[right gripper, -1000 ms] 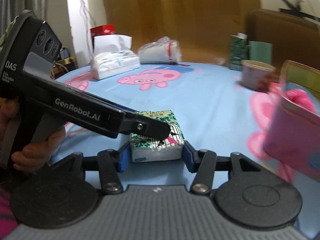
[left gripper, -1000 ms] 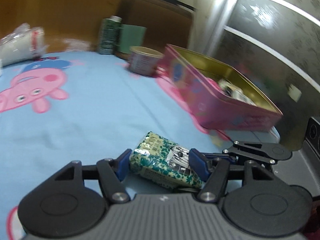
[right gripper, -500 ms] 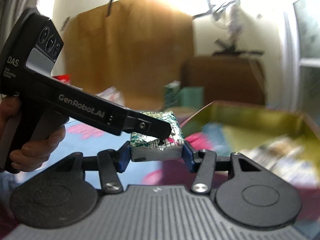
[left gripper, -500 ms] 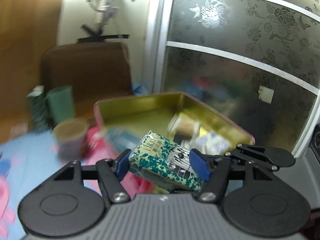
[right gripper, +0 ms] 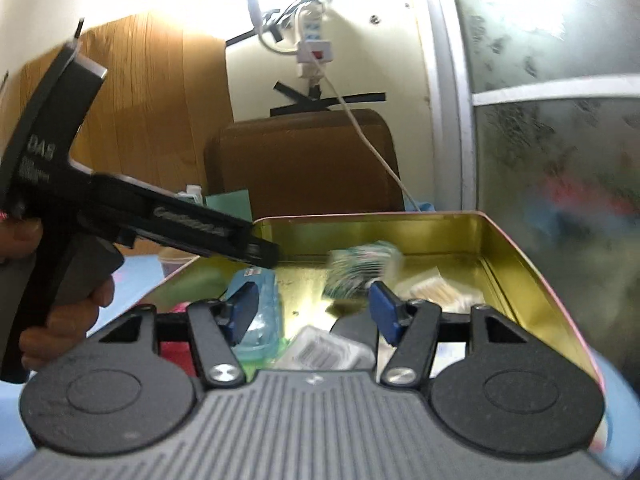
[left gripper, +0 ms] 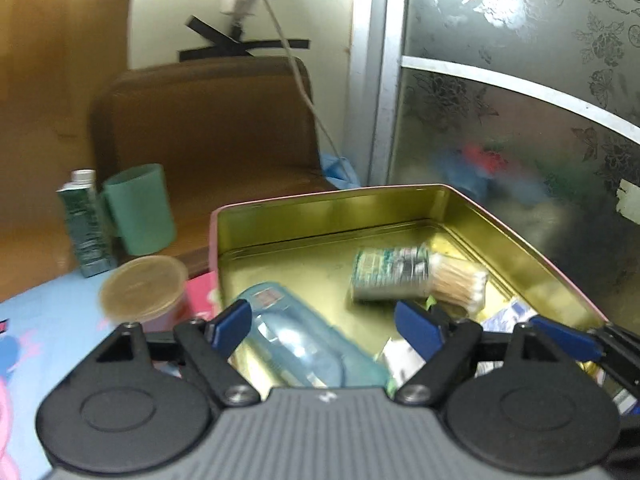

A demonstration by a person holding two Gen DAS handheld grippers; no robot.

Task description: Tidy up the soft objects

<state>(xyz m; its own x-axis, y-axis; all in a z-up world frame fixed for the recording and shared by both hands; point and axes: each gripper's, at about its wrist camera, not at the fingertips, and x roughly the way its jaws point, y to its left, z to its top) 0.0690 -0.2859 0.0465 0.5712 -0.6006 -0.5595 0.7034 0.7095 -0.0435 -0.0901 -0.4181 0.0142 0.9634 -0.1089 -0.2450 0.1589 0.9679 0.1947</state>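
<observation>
Frosted patterned glass and a brown chair back stand behind a blue cartoon-print tablecloth [left gripper: 44,312]. From the left wrist, the left gripper [left gripper: 324,326] hangs over the gold-lined pink tin box [left gripper: 520,248], jaws opening with nothing between them; the green-and-white tissue pack [left gripper: 390,274] lies inside, touching a cotton-swab bundle [left gripper: 460,284]. From the right wrist, the right gripper [right gripper: 310,306] is likewise opening and empty, the blurred pack beyond its tips. Withdrawing carelessly could snag the tin's rim and shift it.
</observation>
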